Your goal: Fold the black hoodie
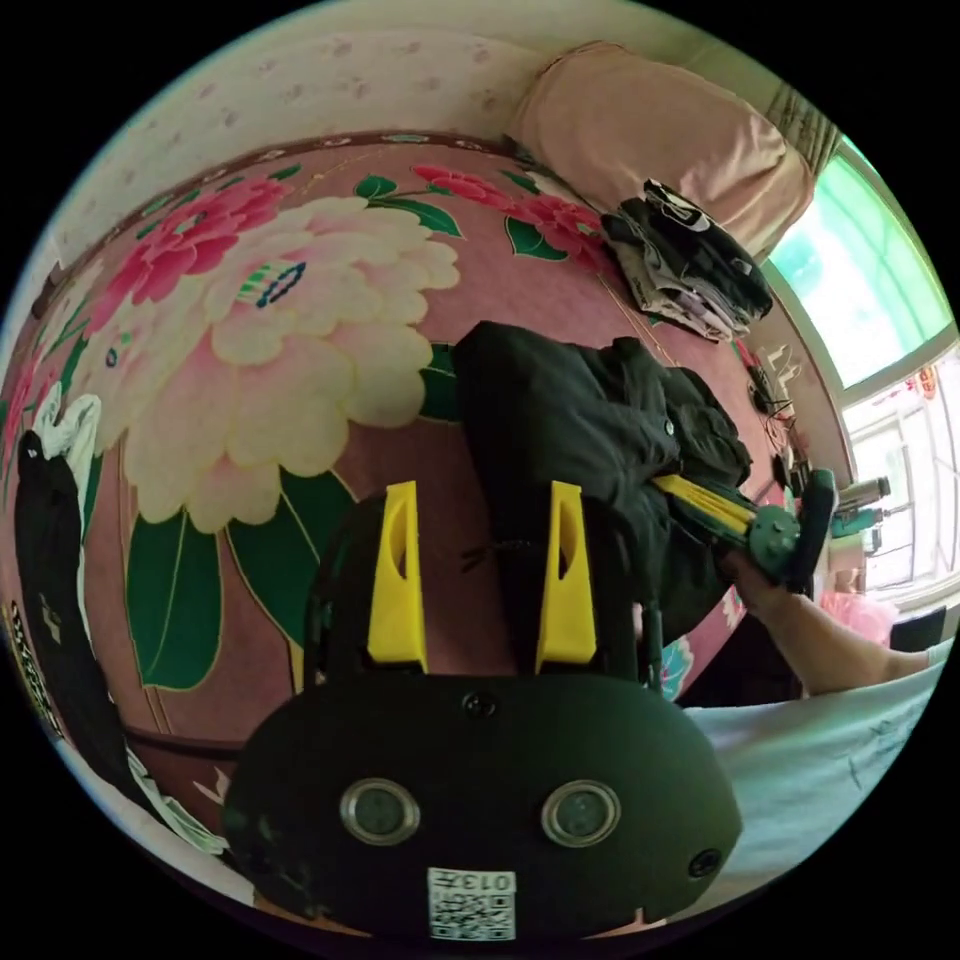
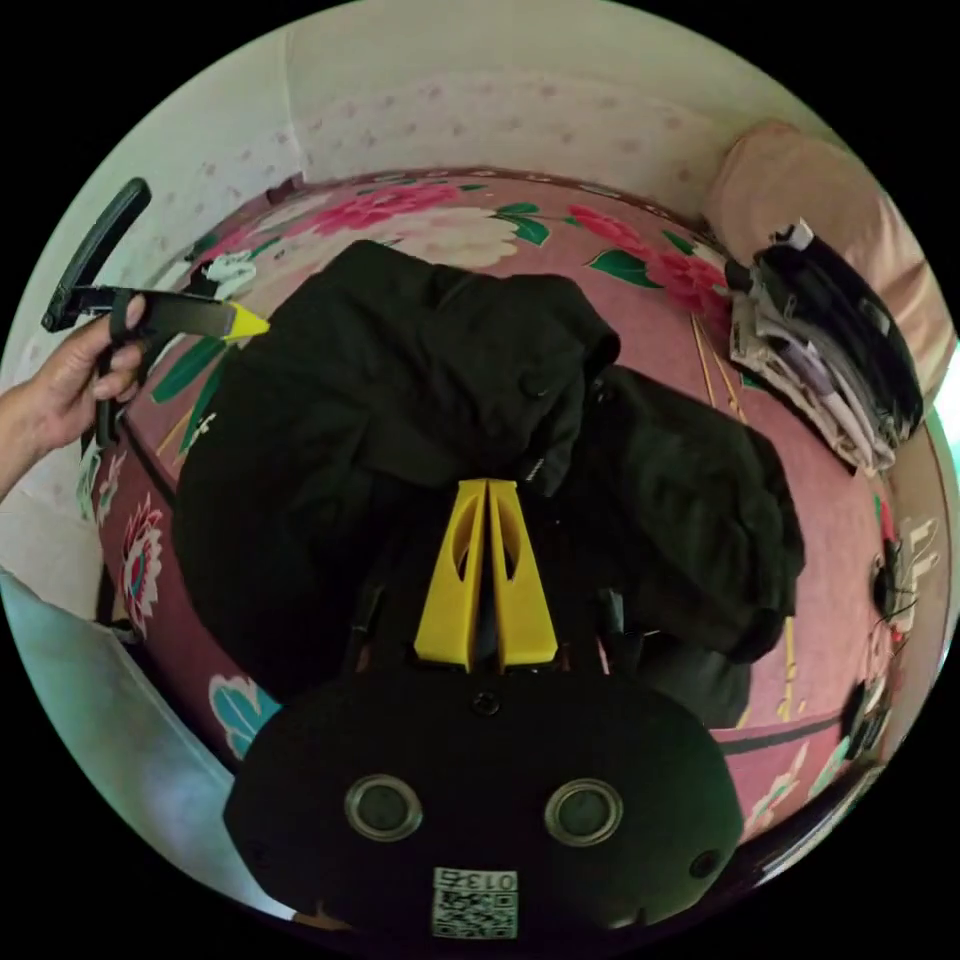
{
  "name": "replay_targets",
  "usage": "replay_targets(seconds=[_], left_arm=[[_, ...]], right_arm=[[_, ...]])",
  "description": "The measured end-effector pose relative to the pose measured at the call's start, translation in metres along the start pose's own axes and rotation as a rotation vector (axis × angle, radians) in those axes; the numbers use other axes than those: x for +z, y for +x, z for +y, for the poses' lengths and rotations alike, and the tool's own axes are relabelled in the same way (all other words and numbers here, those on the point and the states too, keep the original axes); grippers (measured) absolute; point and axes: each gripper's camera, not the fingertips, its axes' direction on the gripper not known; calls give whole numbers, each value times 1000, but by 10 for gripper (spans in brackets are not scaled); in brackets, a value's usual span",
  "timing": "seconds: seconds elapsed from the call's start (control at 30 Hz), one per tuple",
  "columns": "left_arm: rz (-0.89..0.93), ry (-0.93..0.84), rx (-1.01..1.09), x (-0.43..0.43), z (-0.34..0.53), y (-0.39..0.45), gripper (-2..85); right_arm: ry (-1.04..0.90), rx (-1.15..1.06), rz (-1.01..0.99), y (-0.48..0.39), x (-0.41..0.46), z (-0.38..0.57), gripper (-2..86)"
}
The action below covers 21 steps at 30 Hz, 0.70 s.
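Observation:
The black hoodie [image 1: 570, 420] lies crumpled on a pink flowered bedspread [image 1: 300, 300]. My left gripper [image 1: 483, 495] hovers open at the hoodie's near edge, its right jaw over the dark cloth and bedspread showing in the gap. The right gripper [image 1: 690, 492], held by a hand, has its yellow jaws pushed into the hoodie's far side. In the right gripper view the right gripper [image 2: 487, 485] has its jaws pressed together on a fold of the hoodie [image 2: 400, 400], which is bunched into two heaps. The left gripper [image 2: 245, 323] sits at the hoodie's far-left edge.
A stack of folded clothes [image 1: 680, 260] rests beside a pink pillow [image 1: 660, 130] at the bed's far corner. Another dark garment [image 1: 50, 560] lies along the left edge. A person's arm and white shirt [image 1: 830, 740] are at the right, near a window [image 1: 860, 270].

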Motion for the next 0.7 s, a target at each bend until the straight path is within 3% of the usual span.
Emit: replay_targets(seconds=[0.13,0.3,0.53,0.7], left_arm=[[75,-6,6,-9,-3,-29,207],[165,-76,99,1,-15,-43,216],[351,-190,84,48,-59,-72,206],[548,-297,-38,82,-64,-84,174]], right_arm=[[21,85,-123,25,10,-4,26],[77,176,-218,61,-23,-5,139],[156,110,-77,51,-34,-7,80],[-57,56,27,49,55,4,16]])
